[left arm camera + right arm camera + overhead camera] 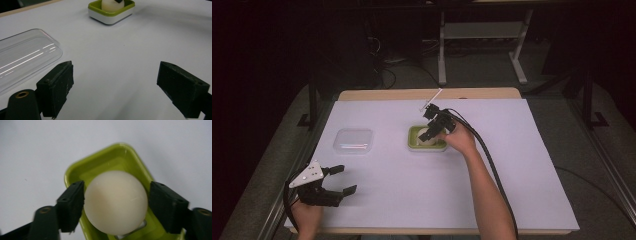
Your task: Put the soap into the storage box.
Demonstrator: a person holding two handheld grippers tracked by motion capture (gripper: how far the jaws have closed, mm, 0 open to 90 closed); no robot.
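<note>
A cream-white ball (115, 202) sits in a small lime-green dish (112, 157) near the middle of the white table cover. My right gripper (117, 206) reaches down into the dish, its two black pads against the ball's sides, shut on it. From above, the right gripper (429, 133) covers most of the ball (425, 136) in the dish (413, 143). My left gripper (346, 179) rests near the front left edge, open with nothing between its pads (60, 85). From there the dish (110, 17) and ball (108, 5) show far ahead.
A clear plastic lid (353, 141) lies left of the dish, just beyond the left gripper (115, 87) and close to its left jaw as the lid (22, 60) shows there. A black cable (492, 170) trails along the right forearm. Table legs stand beyond the far edge.
</note>
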